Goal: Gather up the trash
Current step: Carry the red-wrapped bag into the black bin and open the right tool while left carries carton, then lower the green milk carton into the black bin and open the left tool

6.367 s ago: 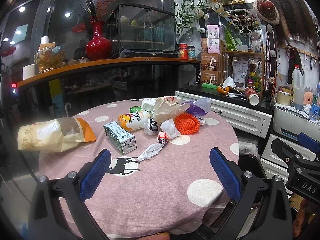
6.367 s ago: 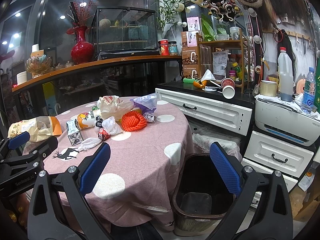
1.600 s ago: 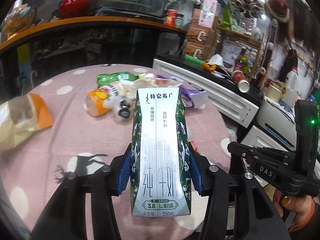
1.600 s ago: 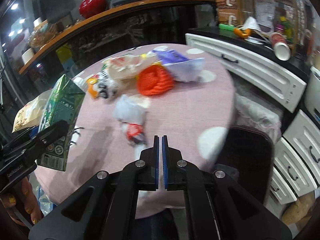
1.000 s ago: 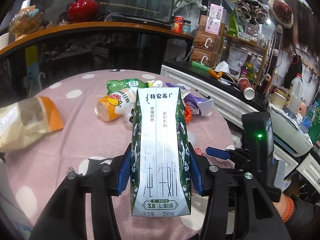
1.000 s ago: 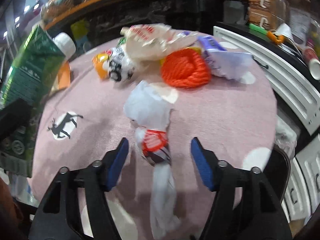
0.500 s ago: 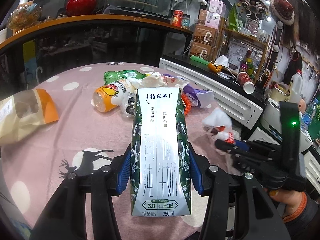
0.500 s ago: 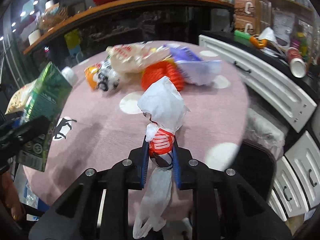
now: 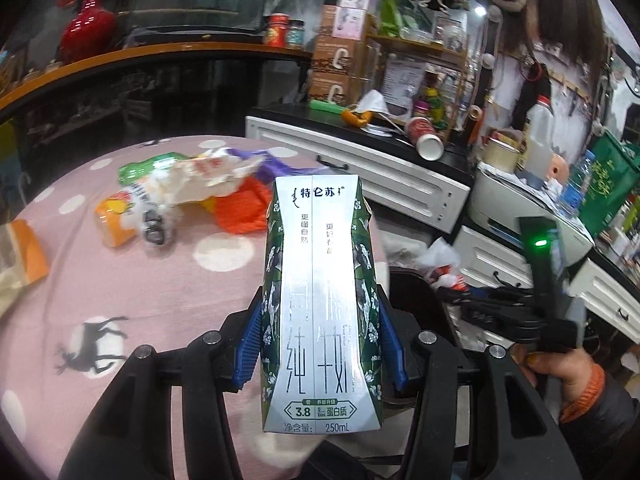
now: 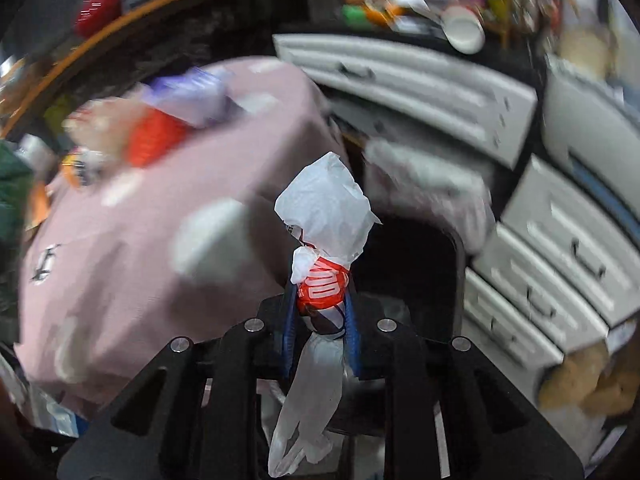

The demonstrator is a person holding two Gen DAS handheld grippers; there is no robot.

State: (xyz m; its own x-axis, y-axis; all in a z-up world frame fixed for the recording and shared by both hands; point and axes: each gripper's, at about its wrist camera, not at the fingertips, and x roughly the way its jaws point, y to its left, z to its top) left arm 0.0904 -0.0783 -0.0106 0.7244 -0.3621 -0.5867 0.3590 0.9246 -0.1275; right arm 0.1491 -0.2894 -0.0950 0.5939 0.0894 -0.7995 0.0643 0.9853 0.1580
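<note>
My left gripper (image 9: 322, 346) is clamped on the milk carton (image 9: 320, 304), blue pads pressed against both of its narrow sides; the carton stands upright between them, printed face toward the camera, held above the near edge of the round table (image 9: 168, 280) with the pink dotted cloth. My right gripper (image 10: 318, 326) is closed narrowly around a crumpled white plastic wrapper (image 10: 326, 220) at its red-printed waist; the bunched top stands above the pads and a thin tail hangs down below them. In the left wrist view that same wrapper (image 9: 442, 266) shows at the tip of the right gripper (image 9: 460, 290), past the table's right edge and over the dark trash bin (image 9: 416, 304), which sits on the floor just beside the table. In the right wrist view the bin (image 10: 424, 256) lies directly behind the wrapper; that view is heavily motion-blurred, so I cannot tell the height above the bin. Trash remaining on the table, clustered at the far side: an orange net (image 9: 240, 210), a pale crumpled bag (image 9: 200, 182), a purple wrapper (image 9: 272, 164), a green packet (image 9: 140, 168), and a small bottle with an orange label (image 9: 120, 220) lying on its side. A tan and orange pouch (image 9: 18, 256) lies at the left edge, well apart from the cluster. White drawer cabinets (image 9: 360, 178) stand behind the bin.
</note>
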